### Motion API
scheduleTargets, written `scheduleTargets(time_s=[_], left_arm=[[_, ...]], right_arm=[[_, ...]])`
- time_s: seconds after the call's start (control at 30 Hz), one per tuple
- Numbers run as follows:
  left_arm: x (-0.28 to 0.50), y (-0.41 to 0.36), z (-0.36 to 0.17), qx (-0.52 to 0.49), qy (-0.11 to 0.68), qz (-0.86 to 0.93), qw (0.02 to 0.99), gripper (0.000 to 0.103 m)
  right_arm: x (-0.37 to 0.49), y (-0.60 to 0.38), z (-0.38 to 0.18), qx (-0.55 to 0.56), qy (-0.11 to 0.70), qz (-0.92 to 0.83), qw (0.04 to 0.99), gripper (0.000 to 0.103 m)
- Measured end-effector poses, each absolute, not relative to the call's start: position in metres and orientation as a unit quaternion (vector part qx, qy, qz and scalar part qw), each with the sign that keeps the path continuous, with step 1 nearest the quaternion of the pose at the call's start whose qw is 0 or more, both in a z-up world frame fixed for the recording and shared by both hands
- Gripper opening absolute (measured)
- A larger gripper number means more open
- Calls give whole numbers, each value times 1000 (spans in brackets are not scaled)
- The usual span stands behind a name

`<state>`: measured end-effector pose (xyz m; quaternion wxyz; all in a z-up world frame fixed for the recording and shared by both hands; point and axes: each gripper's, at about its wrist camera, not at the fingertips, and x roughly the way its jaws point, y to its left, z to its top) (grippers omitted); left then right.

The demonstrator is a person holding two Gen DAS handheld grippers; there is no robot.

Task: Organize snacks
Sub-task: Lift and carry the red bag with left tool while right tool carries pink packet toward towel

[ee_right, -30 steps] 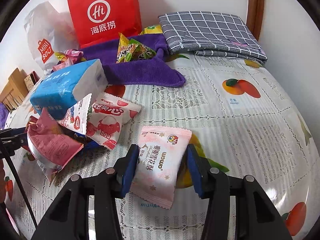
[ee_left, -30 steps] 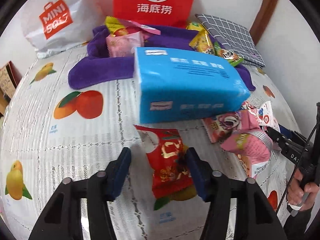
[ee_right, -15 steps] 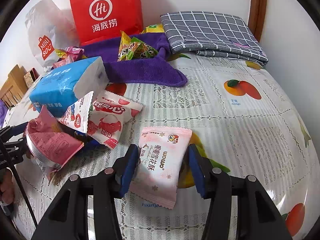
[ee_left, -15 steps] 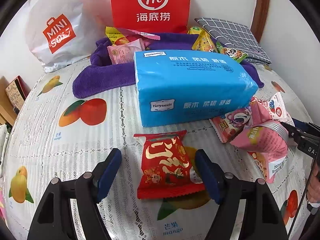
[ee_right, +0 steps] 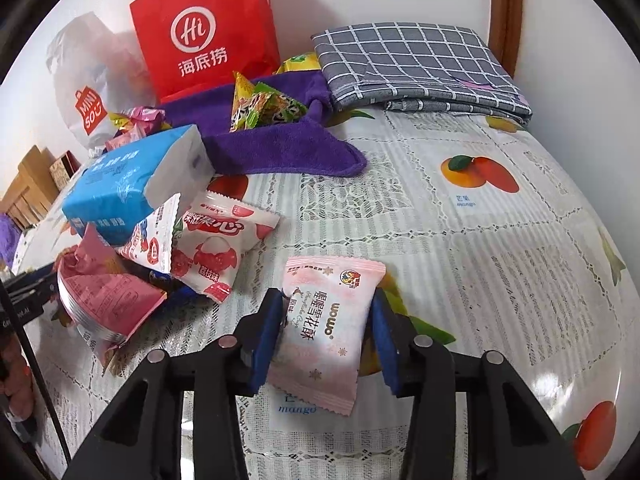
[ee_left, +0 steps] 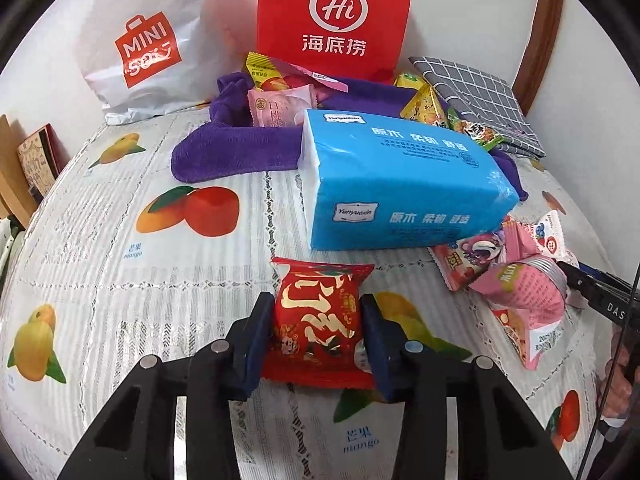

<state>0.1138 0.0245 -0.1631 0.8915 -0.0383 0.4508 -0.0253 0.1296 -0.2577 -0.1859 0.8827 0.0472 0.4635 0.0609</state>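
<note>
A red snack packet point(ee_left: 320, 280) lies on the fruit-print tablecloth point(ee_left: 120, 280), and my left gripper point(ee_left: 316, 308) is shut on it, both blue pads pressed into its sides. In the right wrist view a pink snack packet point(ee_right: 324, 328) sits between the pads of my right gripper point(ee_right: 326, 300). Its jaws are closing and both pads touch the packet's edges. Both packets still rest on the cloth.
A blue tissue pack point(ee_left: 400, 184) lies just past the red packet, with a pile of pink and white snacks point(ee_left: 512, 280) to its right. Behind are a purple towel point(ee_left: 224, 152) holding more snacks, a red paper bag point(ee_left: 334, 12), a white shopping bag point(ee_left: 148, 48) and a folded grey checked cloth point(ee_right: 412, 64).
The left jaws widened around the red packet, then clamped onto it. The right jaws narrowed onto the pink packet; that hand stayed where it was.
</note>
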Motion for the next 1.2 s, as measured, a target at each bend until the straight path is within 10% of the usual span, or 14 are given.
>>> scheduleTargets(time_s=[1.2], left_arm=[[108,12,-10,-47,377,-42,924,41]], right_arm=[[119,-238,-31,52,376,69,923,38]])
